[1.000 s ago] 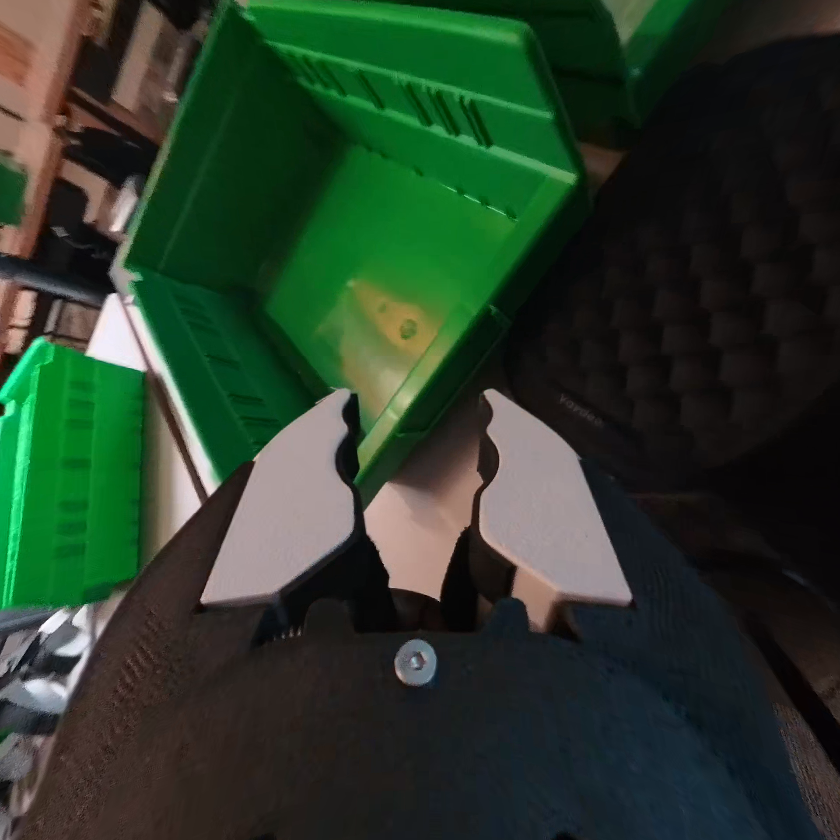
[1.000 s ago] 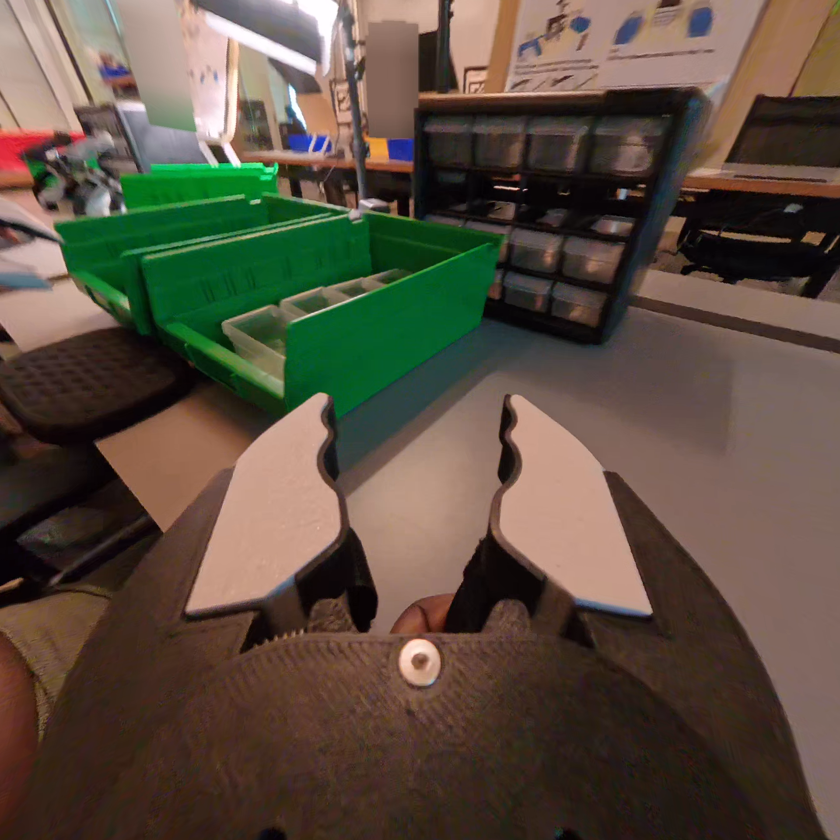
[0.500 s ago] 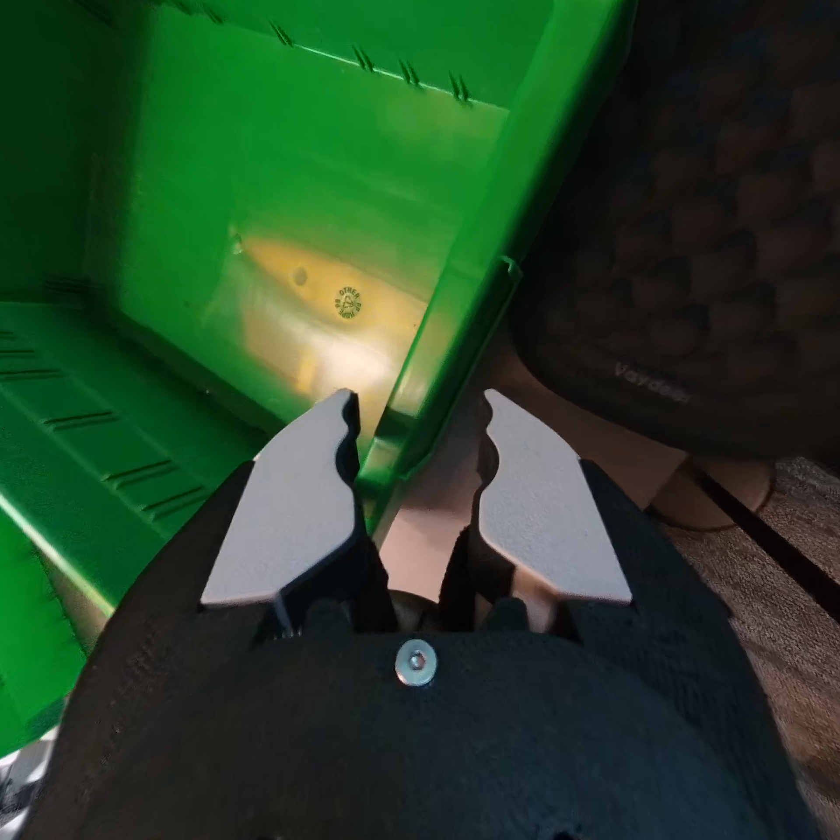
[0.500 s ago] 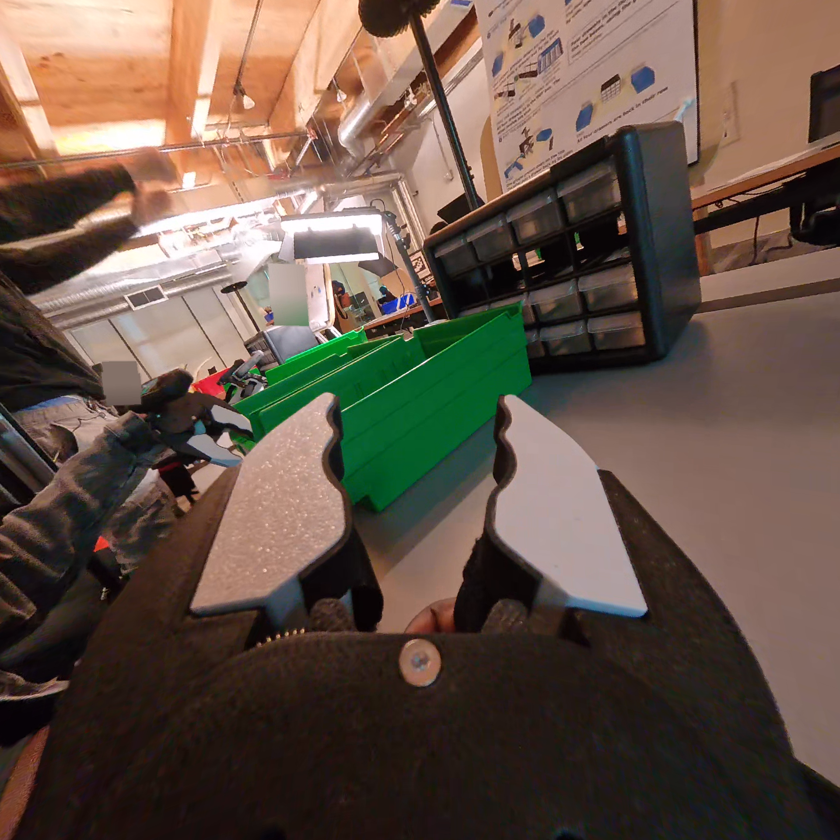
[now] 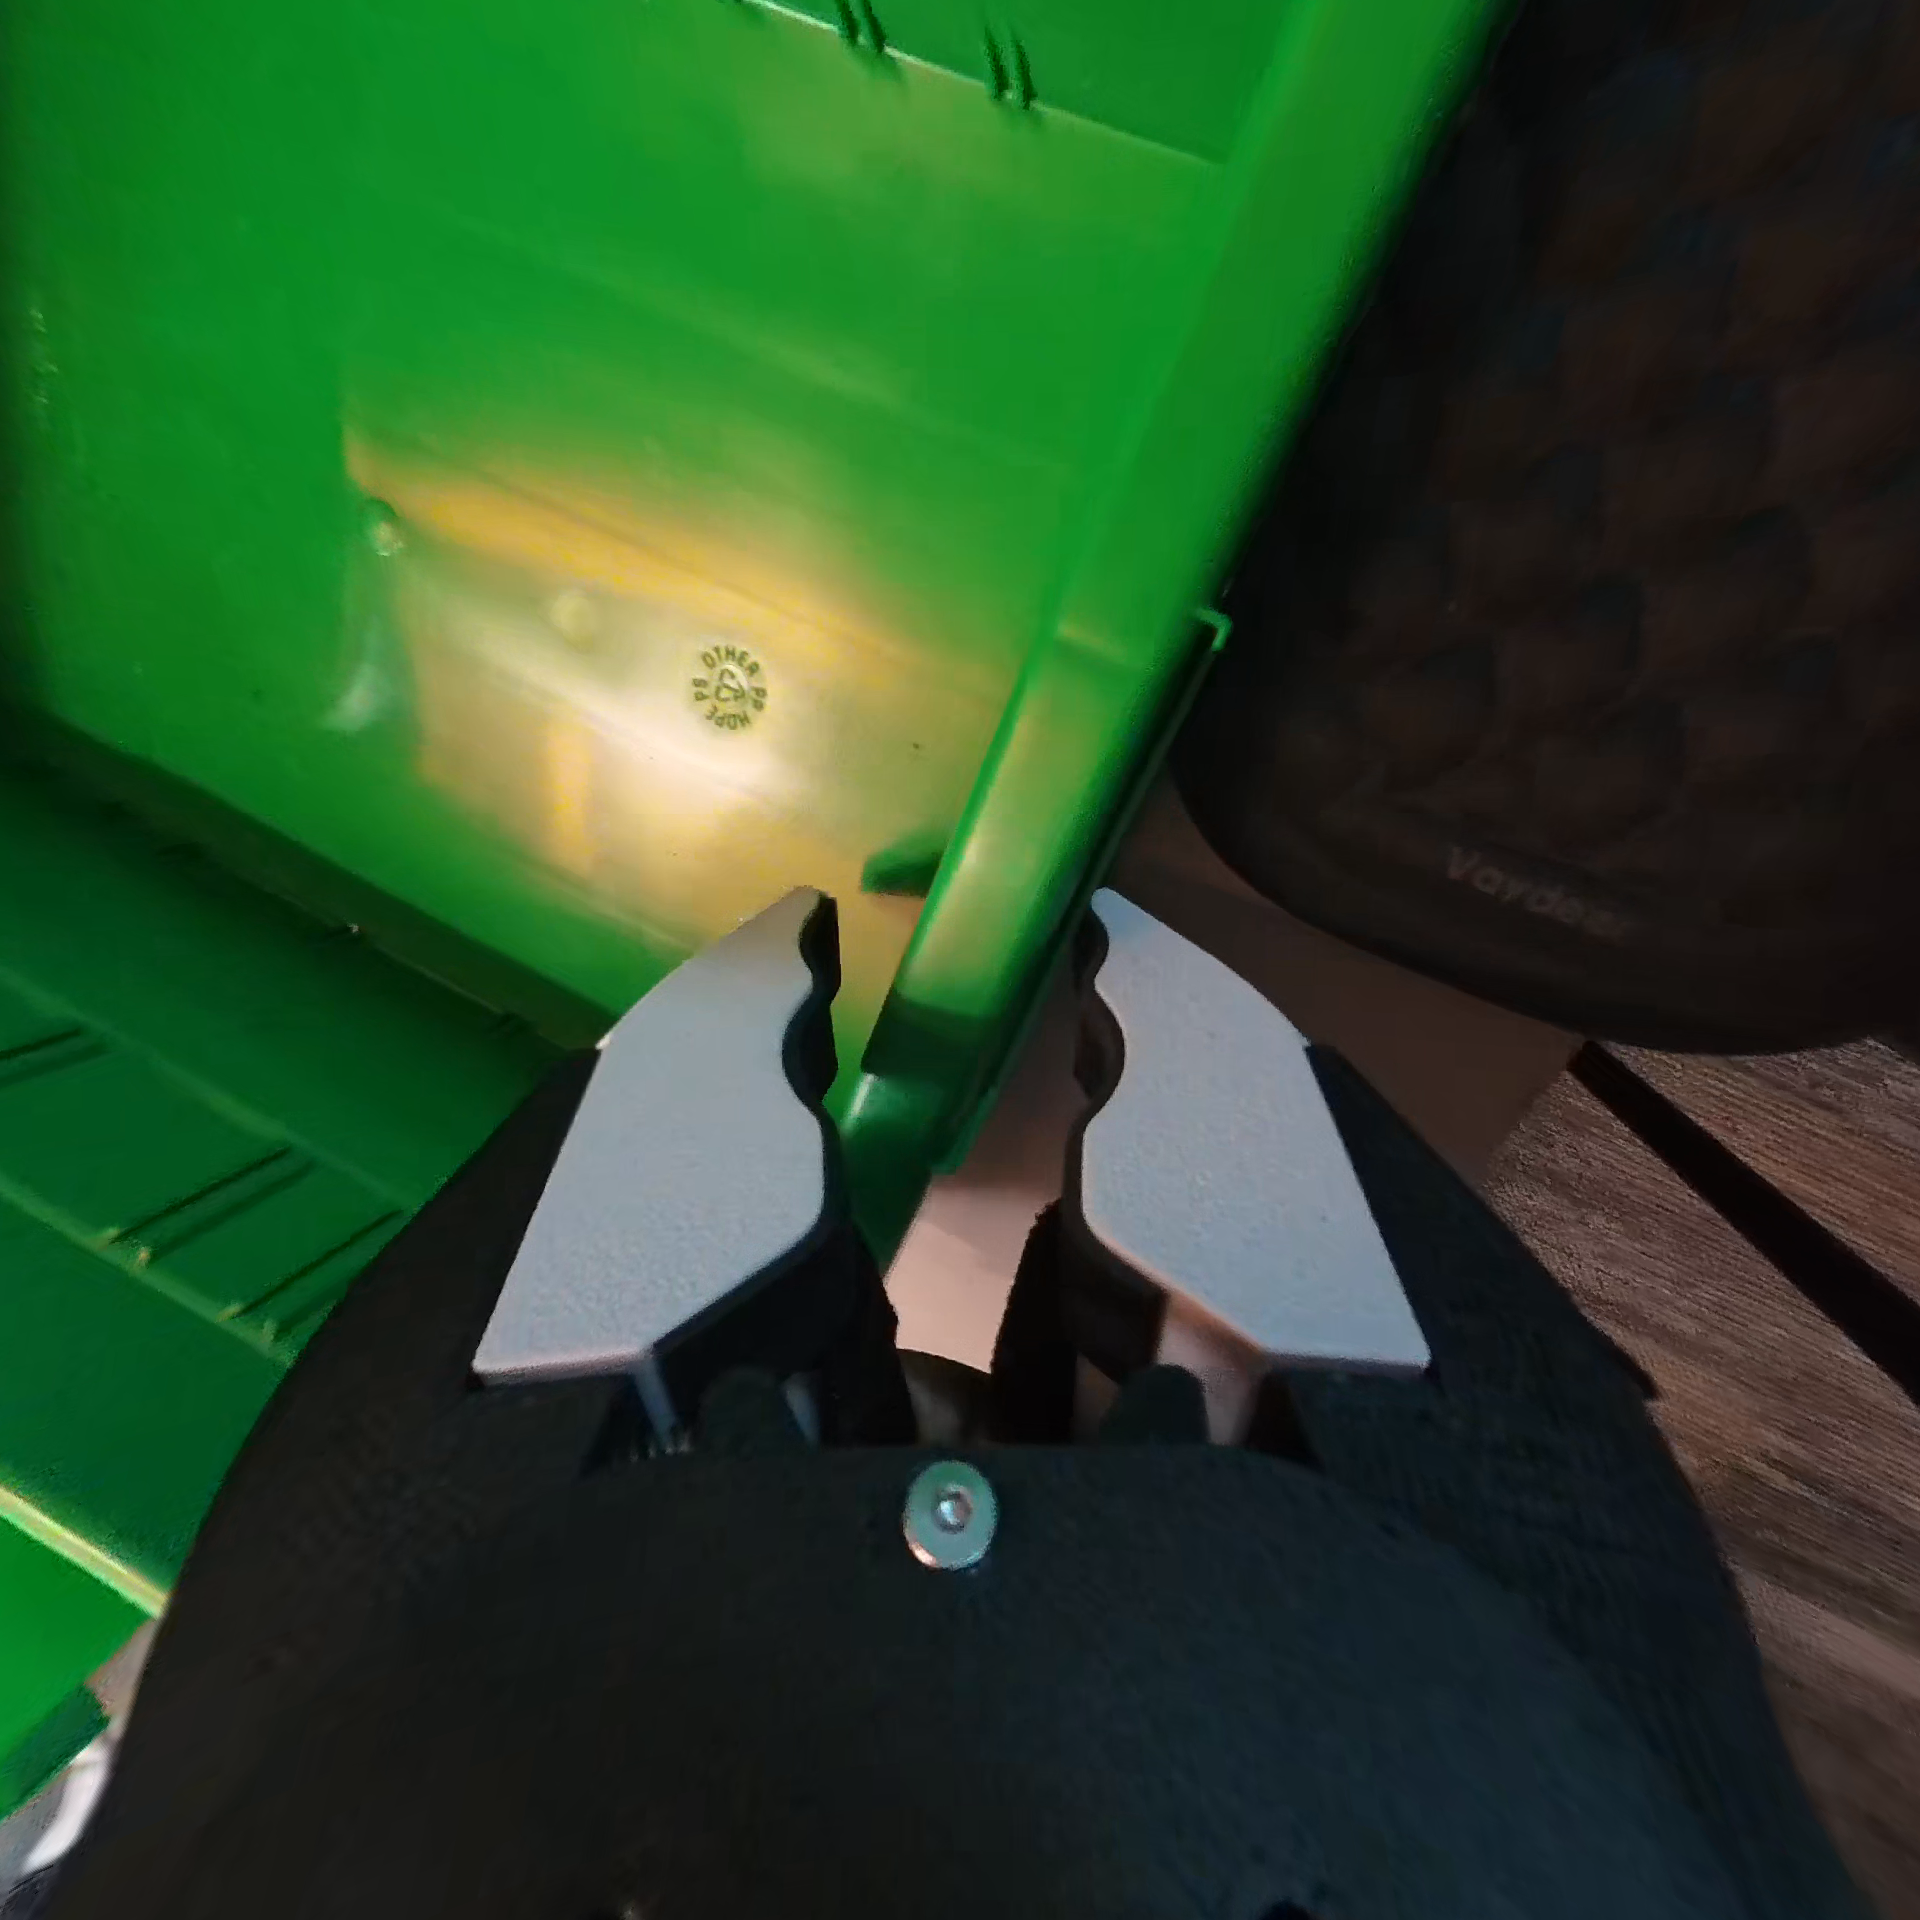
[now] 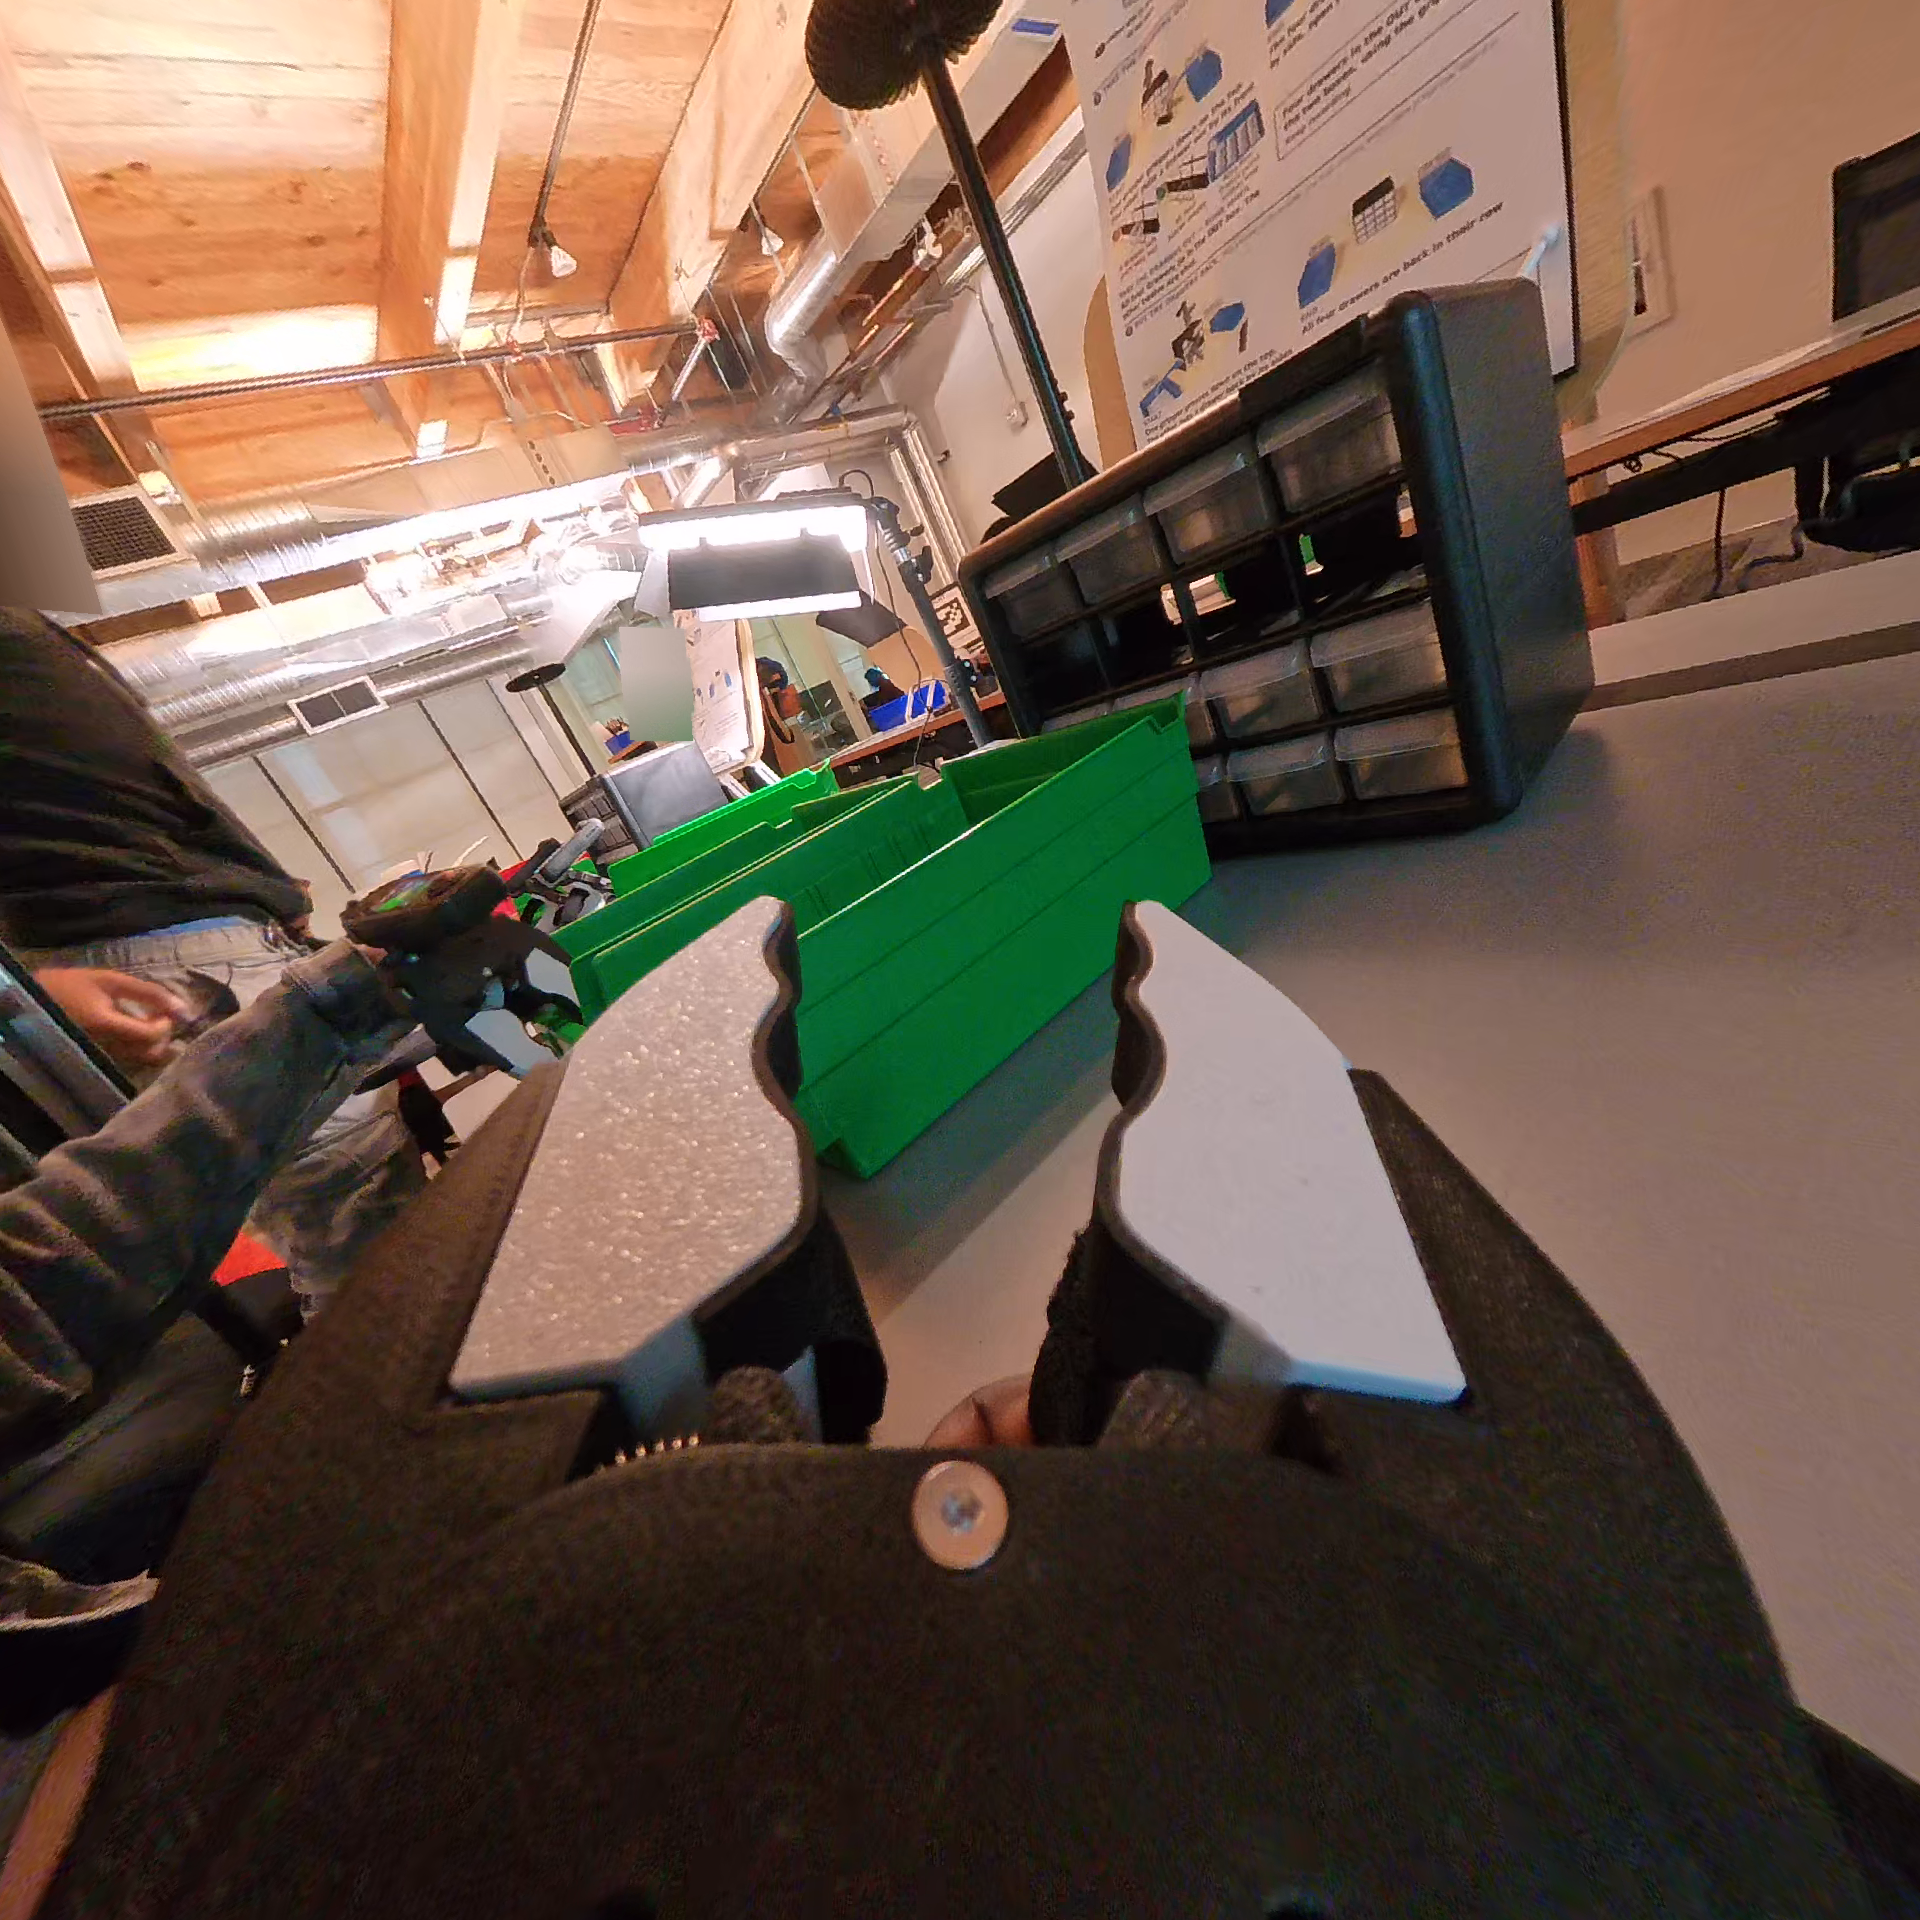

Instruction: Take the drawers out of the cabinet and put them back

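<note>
Straddling the green bin (image 5: 623,364) rim, left tongs (image 5: 954,935) gape.

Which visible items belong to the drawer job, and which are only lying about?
Job items: black drawer cabinet; its clear drawers; left gripper; right gripper; green bin whose wall the left gripper straddles.

Lying about: black cushion; studio light; wall poster.

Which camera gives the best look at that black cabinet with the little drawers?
The right wrist view: the black cabinet stands whole on the grey table, behind green bins, some drawer slots empty. The left wrist view misses it, showing only a green bin wall between open fingers.
</note>
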The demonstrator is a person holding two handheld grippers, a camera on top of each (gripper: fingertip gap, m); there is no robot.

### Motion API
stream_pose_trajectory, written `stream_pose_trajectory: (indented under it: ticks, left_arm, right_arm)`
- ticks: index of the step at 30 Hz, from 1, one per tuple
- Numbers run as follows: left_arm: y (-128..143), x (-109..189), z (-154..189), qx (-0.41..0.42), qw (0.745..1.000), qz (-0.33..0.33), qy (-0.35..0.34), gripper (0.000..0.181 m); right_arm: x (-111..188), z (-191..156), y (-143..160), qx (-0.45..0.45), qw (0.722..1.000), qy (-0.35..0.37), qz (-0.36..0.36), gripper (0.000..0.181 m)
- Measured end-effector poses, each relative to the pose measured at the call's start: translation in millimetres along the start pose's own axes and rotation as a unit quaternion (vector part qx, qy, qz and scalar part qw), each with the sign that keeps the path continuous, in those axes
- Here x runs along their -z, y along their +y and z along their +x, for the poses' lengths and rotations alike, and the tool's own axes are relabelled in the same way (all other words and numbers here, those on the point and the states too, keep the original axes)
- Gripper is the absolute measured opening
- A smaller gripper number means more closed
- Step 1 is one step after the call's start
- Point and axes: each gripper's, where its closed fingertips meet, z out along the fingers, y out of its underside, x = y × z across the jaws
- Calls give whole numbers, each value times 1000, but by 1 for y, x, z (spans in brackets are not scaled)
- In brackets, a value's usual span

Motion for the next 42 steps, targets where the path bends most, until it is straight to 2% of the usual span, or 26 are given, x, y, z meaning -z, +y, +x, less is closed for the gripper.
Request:
stream_pose_trajectory:
  ticks: [1, 4, 8, 12, 17, 20, 23, 25, 30, 35, 36, 38, 42]
  left_arm:
    - [0, 0, 1, -1, 1000, -3, 5, 41]
    - [-4, 0, 0, -34, 999, 7, -26, 37]
    - [-17, 3, -6, -114, 980, 52, -157, 34]
    - [-25, 11, -6, -160, 950, 44, -266, 31]
    - [-31, 22, 0, -165, 930, 22, -327, 35]
    - [-34, 36, -1, -159, 915, 31, -371, 37]
    - [-41, 66, -10, -152, 883, 37, -443, 30]
    - [-45, 78, -14, -139, 881, 41, -450, 29]
    - [-50, 80, -17, -138, 874, 36, -465, 28]
    - [-60, 103, -25, -141, 825, 31, -546, 25]
    - [-61, 103, -25, -138, 826, 32, -545, 25]
    - [-60, 96, -19, -137, 846, 28, -514, 26]
    - [-53, 75, 1, -105, 902, 63, -415, 28]
  right_arm:
    - [0, 0, 0, 1, 1000, 0, 1, 58]
    - [0, 0, 0, 1, 1000, 0, 2, 57]
    - [1, 1, -1, -1, 1000, 2, 4, 56]
    - [1, 1, -1, 0, 1000, 3, 4, 55]
    - [0, 2, 0, -1, 1000, 5, 0, 55]
    - [0, 2, 0, -3, 1000, 5, 0, 55]
    - [0, 2, 0, -5, 1000, 4, 0, 54]
    - [0, 2, 0, -3, 1000, 4, 0, 54]
    - [0, 2, 0, -4, 1000, 3, 3, 54]
    - [1, 2, -1, -5, 1000, 3, 3, 54]
    - [1, 2, -1, -5, 1000, 3, 4, 54]
    - [1, 2, -1, -5, 1000, 4, 3, 54]
    - [1, 2, 0, -4, 1000, 4, 3, 53]
